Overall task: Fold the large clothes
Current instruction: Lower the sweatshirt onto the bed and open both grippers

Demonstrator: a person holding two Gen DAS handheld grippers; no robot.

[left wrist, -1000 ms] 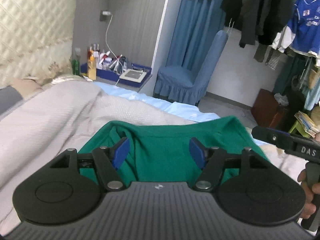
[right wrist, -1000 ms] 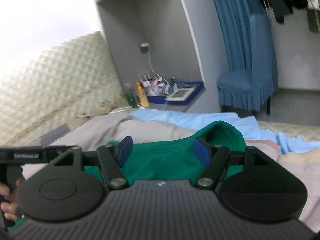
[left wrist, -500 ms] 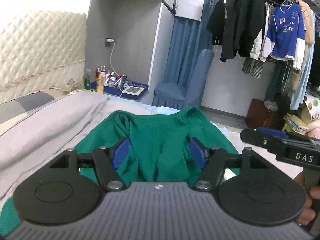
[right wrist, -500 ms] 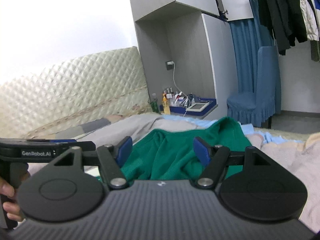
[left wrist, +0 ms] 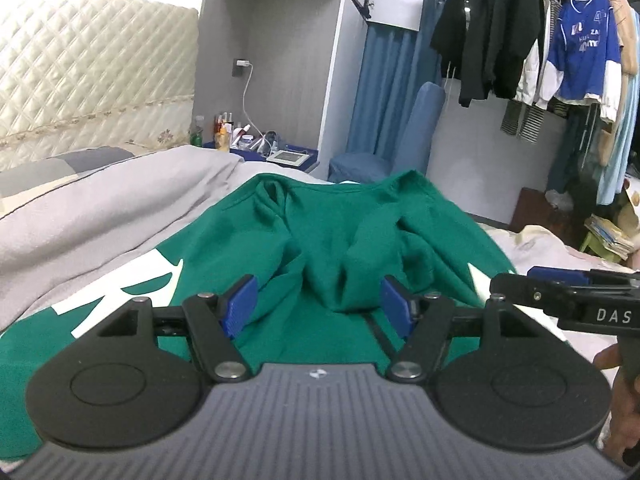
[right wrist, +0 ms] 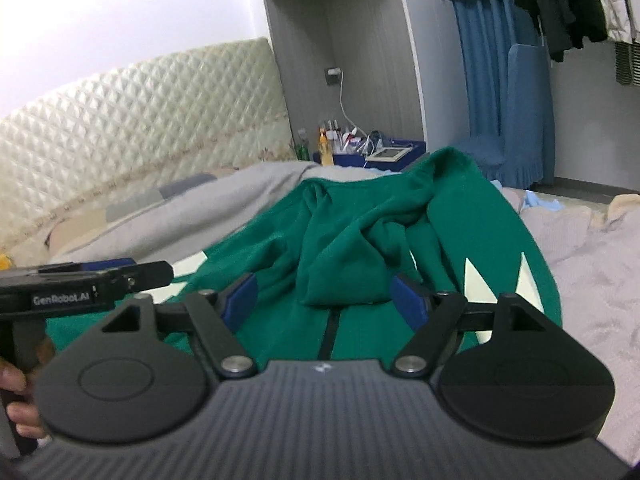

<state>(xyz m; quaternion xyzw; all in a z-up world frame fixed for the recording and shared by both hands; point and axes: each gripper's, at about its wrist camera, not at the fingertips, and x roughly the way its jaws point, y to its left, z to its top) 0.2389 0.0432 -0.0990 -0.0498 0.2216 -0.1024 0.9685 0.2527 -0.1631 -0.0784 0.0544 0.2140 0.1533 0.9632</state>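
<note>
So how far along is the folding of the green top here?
Early. Done: the green sweatshirt lies spread on the grey bedcover, white lettering up. In hand: nothing. The left claw and right claw are both open above the cloth, jaws just widened, gripping no fabric. Left: the sleeves are bunched in a heap at the middle, and no neat fold shows yet, so practically all the folding remains.

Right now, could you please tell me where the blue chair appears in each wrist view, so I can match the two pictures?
Left wrist view: the blue chair stands right of centre, behind the green sweatshirt.
Right wrist view: it is at upper right, below the hanging clothes.
Shared landmark: the blue tray of bottles, to the chair's left.
</note>
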